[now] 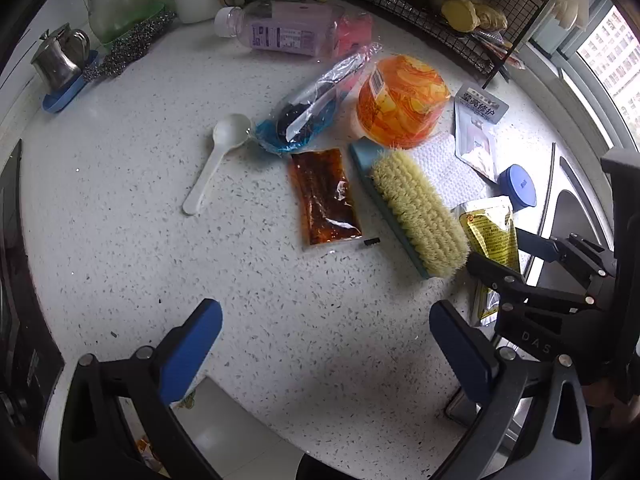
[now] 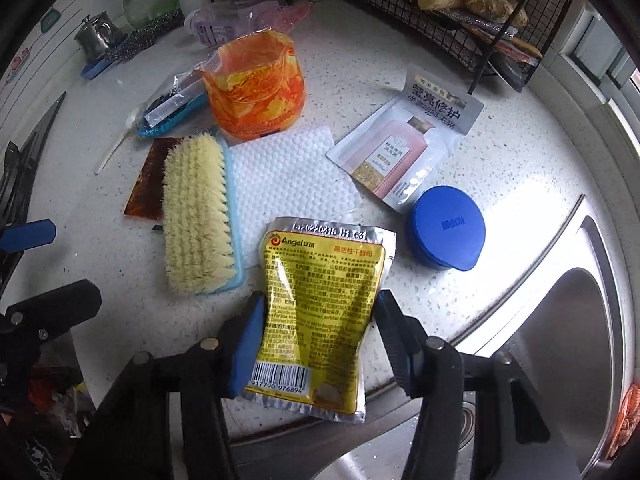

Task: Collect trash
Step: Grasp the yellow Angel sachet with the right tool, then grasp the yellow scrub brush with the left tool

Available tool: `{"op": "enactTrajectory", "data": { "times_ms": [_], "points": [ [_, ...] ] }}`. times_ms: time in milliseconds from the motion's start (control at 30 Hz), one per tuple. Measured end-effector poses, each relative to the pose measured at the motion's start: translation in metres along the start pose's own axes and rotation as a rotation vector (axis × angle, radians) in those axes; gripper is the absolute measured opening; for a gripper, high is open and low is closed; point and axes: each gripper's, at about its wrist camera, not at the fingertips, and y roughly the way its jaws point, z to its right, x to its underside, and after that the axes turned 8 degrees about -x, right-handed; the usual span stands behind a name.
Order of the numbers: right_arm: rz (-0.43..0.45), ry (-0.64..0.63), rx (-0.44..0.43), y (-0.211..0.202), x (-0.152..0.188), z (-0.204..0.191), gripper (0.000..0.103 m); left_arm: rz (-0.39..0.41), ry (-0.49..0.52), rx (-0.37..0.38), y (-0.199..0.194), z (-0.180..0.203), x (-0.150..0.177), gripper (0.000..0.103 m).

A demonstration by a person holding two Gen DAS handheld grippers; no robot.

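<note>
A yellow foil yeast packet (image 2: pixel 320 300) lies at the counter's front edge by the sink, and my right gripper (image 2: pixel 318 344) is shut on it, its pads squeezing the packet's sides into a waist. The left wrist view shows that packet (image 1: pixel 490 232) and the right gripper (image 1: pixel 500 248) at the right. My left gripper (image 1: pixel 326 344) stands open over bare speckled counter with nothing between its fingers. Ahead of it lie a brown sauce sachet (image 1: pixel 326 200), a white plastic spoon (image 1: pixel 216 160) and bagged black cutlery (image 1: pixel 308 108).
A bristle brush (image 2: pixel 200 216), a white cloth (image 2: pixel 288 172), an orange-wrapped tub (image 2: pixel 256 92), a grey sachet (image 2: pixel 404 140) and a blue lid (image 2: pixel 446 228) crowd the counter. The steel sink (image 2: pixel 560 340) is at the right, a wire rack (image 2: pixel 460 8) behind, a toppled bottle (image 1: pixel 288 30) at the back.
</note>
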Motion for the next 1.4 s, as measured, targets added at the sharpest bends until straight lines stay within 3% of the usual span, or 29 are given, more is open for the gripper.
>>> {"op": "enactTrajectory", "data": {
  "times_ms": [133,367,467,600,900,1200,1300,1400],
  "points": [
    [0.009,-0.004,-0.018,-0.003,0.003,-0.003,0.042,0.009,0.0,-0.012,-0.006,0.002,-0.001,0.103],
    [0.031,0.066,-0.085,-0.027,0.004,0.002,0.04,0.021,0.0,0.005,-0.016,0.01,-0.013,0.103],
    [0.056,0.078,-0.096,-0.041,-0.001,0.004,0.04,0.014,0.002,0.016,-0.013,0.016,-0.02,0.096],
    [0.088,0.065,-0.072,-0.047,-0.009,0.005,0.04,-0.01,-0.003,0.032,-0.004,0.025,-0.027,0.087],
    [0.098,0.036,-0.022,-0.041,-0.026,0.029,0.04,-0.049,-0.018,0.05,0.021,0.046,-0.048,0.087],
    [0.091,0.045,-0.03,-0.036,-0.023,0.045,0.04,-0.1,-0.015,0.029,0.051,0.065,-0.058,0.078],
    [0.089,0.051,-0.039,-0.034,-0.022,0.049,0.04,-0.085,0.011,-0.019,0.054,0.073,-0.06,0.068],
    [0.087,0.057,-0.049,-0.033,-0.022,0.052,0.04,-0.073,0.015,-0.011,0.053,0.077,-0.06,0.052]
  ]
}}
